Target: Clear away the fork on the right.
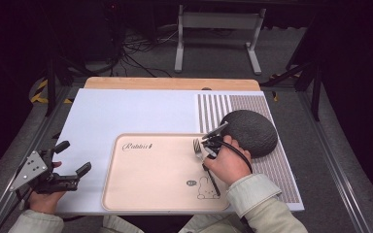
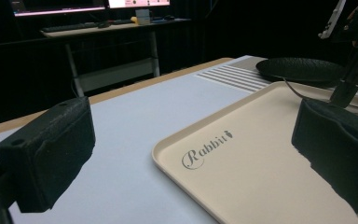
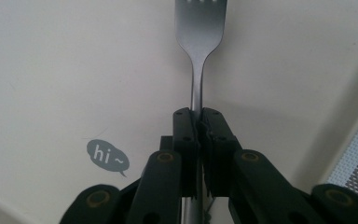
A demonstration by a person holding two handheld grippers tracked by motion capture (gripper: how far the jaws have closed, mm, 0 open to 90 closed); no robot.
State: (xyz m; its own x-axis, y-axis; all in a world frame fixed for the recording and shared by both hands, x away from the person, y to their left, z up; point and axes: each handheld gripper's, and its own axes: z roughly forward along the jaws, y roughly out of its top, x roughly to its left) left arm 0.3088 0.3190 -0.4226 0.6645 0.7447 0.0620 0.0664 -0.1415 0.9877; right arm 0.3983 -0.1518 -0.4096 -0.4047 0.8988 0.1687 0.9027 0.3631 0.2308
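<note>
right gripper (image 3: 198,122) clamping fork (image 3: 199,28) (over tray (image 3: 51,70))

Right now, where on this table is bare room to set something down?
Free: the white mat left of and behind the tray, and the tray's left and middle. Crowded: the tray's right edge, where the right gripper clamps the fork beside the dark bowl.

Silver fork (image 3: 198,42), beige rabbit-print tray (image 1: 141,194), grey-and-white striped mat (image 1: 272,170), dark grey bowl (image 1: 250,131), black grippers.
</note>
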